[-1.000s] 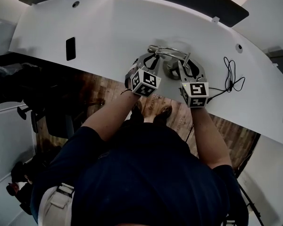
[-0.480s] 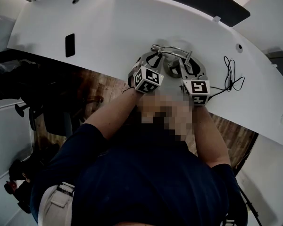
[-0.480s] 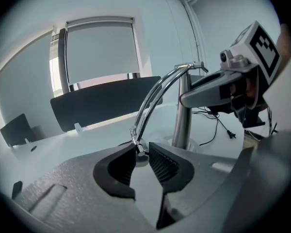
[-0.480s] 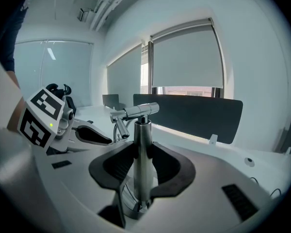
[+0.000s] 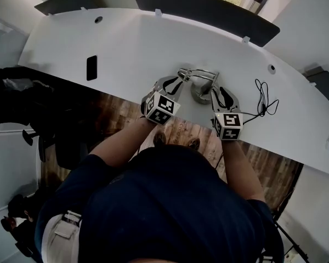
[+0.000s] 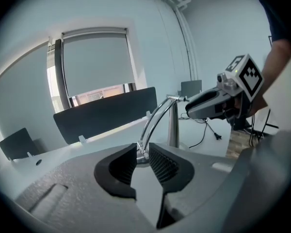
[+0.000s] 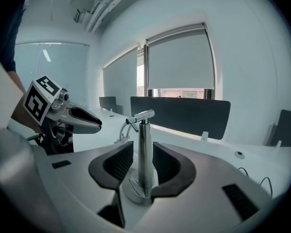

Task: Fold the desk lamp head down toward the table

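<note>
A chrome desk lamp stands near the front edge of the white desk (image 5: 126, 43) on its round base (image 5: 200, 95). Its curved wire arm (image 6: 155, 120) runs from the top of the post (image 7: 145, 144) down to the lamp head (image 6: 142, 155). My left gripper (image 6: 143, 161) is shut on that head, left of the post (image 5: 178, 80). My right gripper (image 7: 144, 161) straddles the post low down, just above the base (image 7: 138, 194). Its jaws have just been opening, and a thin gap shows beside the post. In the head view the right gripper (image 5: 216, 92) is right of the lamp.
A black cable (image 5: 266, 97) lies coiled to the right of the lamp. A black rectangular device (image 5: 91, 67) lies flat at the desk's left. A dark partition panel (image 5: 203, 10) runs along the far edge. Wooden floor and a black chair (image 5: 22, 97) are below the front edge.
The head view has shifted. Both grippers stay at the lamp. The left marker cube has moved a little left, and the right one has drawn back slightly toward the desk's front edge.
</note>
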`<state>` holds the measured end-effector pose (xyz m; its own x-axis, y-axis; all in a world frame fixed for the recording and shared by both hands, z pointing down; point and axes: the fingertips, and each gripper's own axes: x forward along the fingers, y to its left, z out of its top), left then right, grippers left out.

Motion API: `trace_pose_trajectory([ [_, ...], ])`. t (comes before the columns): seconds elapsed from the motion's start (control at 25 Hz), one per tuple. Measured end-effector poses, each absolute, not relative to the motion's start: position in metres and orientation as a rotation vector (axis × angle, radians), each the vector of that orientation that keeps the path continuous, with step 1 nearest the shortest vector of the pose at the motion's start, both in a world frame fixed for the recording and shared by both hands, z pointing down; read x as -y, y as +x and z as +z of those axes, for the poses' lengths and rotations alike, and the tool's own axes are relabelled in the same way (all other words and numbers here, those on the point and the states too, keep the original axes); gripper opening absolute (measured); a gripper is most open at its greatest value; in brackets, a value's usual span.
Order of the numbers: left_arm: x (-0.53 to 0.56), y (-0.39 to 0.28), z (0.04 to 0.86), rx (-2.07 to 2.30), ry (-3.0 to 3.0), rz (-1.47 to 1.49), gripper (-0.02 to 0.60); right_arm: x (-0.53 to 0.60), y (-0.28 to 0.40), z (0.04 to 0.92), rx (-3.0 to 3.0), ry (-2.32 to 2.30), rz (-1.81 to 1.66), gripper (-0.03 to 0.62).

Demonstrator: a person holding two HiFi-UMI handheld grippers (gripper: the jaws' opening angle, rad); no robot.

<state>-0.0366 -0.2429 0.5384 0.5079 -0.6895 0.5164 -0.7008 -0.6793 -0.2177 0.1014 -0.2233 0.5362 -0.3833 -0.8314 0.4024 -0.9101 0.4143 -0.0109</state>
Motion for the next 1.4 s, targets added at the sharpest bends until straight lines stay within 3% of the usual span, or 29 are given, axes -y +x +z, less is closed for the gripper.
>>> trace_pose_trajectory([
  [0.28, 0.193, -0.022, 0.445, 1.097, 2.791, 0.56, 0.078, 0.173, 0.084, 0.474, 2.492, 1.53, 0.361, 0.111],
  [0.6, 0.15, -0.004, 0.383, 0.936, 2.854, 0.302, 0.012, 0.137, 0.055, 0.402, 2.672, 1.475, 0.321, 0.042],
  [0.8, 0.136, 0.002, 0.378, 0.872, 2.869, 0.264, 0.006, 0.124, 0.041, 0.382, 2.736, 1.428, 0.282, 0.013],
  [1.4, 0.119, -0.002, 0.388, 0.863, 2.877, 0.258, 0.006, 0.112, 0.034, 0.4, 2.72, 1.424, 0.328, 0.011],
])
